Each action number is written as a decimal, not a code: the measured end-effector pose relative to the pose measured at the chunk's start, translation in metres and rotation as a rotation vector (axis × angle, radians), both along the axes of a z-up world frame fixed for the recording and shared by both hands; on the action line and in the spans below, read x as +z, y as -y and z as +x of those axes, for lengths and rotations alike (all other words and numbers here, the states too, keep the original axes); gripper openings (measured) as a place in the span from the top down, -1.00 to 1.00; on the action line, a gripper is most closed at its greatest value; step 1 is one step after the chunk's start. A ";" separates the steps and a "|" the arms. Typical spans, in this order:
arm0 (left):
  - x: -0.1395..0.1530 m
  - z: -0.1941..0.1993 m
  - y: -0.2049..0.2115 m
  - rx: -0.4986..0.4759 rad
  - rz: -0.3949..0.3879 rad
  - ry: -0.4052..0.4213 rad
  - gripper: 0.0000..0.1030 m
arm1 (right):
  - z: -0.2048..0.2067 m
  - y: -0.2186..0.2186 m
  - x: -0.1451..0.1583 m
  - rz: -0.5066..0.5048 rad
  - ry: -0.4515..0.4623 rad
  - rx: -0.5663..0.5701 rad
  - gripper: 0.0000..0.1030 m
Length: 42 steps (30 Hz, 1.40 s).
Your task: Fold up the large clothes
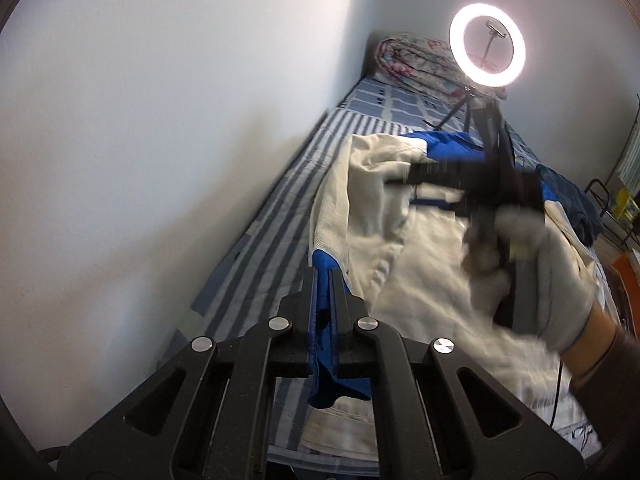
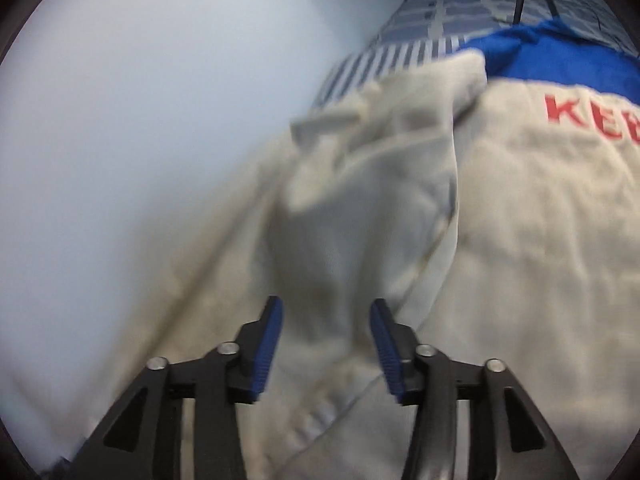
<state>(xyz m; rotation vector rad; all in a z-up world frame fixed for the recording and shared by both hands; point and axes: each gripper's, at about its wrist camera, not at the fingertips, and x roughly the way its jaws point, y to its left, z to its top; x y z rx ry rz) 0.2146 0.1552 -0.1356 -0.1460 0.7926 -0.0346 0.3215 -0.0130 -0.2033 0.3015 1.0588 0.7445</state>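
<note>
Left wrist view shows the left claw pinching a blue edge of the cream-and-blue cotton jacket with red lettering, which lies rumpled on the striped blue-and-white bed beside the white wall. The right claw hovers spread over a cream sleeve. I'd close it on that sleeve, then draw both grips taut before folding across.

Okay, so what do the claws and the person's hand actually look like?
Both claws, left and right, are black linkage frames with silver round pivot bolts and ribbed blue finger pads. The right hand wears a light grey knit glove over a dark sleeve, with a thin black cable hanging near the wrist.
</note>
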 end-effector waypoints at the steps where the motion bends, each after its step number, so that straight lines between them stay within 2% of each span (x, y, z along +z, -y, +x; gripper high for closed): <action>1: -0.001 0.000 0.001 -0.008 -0.005 -0.004 0.96 | 0.005 -0.004 0.009 0.014 -0.003 0.006 -0.11; 3: -0.003 -0.003 0.005 -0.025 -0.005 -0.008 0.96 | 0.015 -0.020 0.023 0.011 -0.010 0.035 -0.12; 5: -0.004 -0.005 0.009 -0.042 0.000 -0.011 0.96 | 0.024 -0.037 0.031 -0.038 0.012 0.031 -0.13; 7: -0.004 -0.009 0.013 -0.063 0.007 -0.010 0.96 | 0.032 -0.051 0.029 -0.074 0.014 0.013 -0.12; 10: -0.005 -0.014 0.019 -0.090 0.014 -0.009 0.97 | 0.038 -0.062 0.020 -0.063 -0.032 -0.001 -0.08; 12: -0.006 -0.016 0.022 -0.108 0.009 -0.017 0.97 | 0.039 -0.063 0.019 -0.054 -0.058 -0.004 0.26; 13: -0.007 -0.018 0.025 -0.118 0.009 -0.021 0.97 | 0.041 -0.065 0.017 -0.045 -0.076 0.002 0.69; 14: -0.008 -0.019 0.026 -0.127 0.011 -0.024 0.97 | 0.041 -0.064 0.018 -0.041 -0.078 0.001 0.95; 18: -0.006 -0.031 0.046 -0.192 0.039 -0.015 0.97 | 0.028 -0.037 0.029 -0.041 0.012 0.000 1.00; 23: -0.006 -0.051 0.072 -0.278 0.076 -0.010 0.98 | 0.007 0.030 0.042 0.008 0.023 -0.060 1.00; 29: -0.020 -0.075 0.106 -0.381 0.103 -0.057 0.97 | -0.021 0.110 0.021 0.037 -0.008 -0.169 1.00; 34: -0.031 -0.099 0.126 -0.451 0.090 -0.099 0.97 | -0.047 0.152 -0.018 -0.063 -0.046 -0.226 1.00; 37: -0.037 -0.109 0.130 -0.479 0.070 -0.123 0.69 | -0.058 0.164 -0.039 -0.121 -0.088 -0.214 1.00; 39: -0.035 -0.113 0.126 -0.477 0.041 -0.128 0.09 | -0.056 0.162 -0.049 -0.155 -0.094 -0.197 1.00; 42: -0.026 -0.118 0.104 -0.441 -0.017 -0.117 0.03 | -0.052 0.154 -0.051 -0.218 -0.067 -0.150 0.99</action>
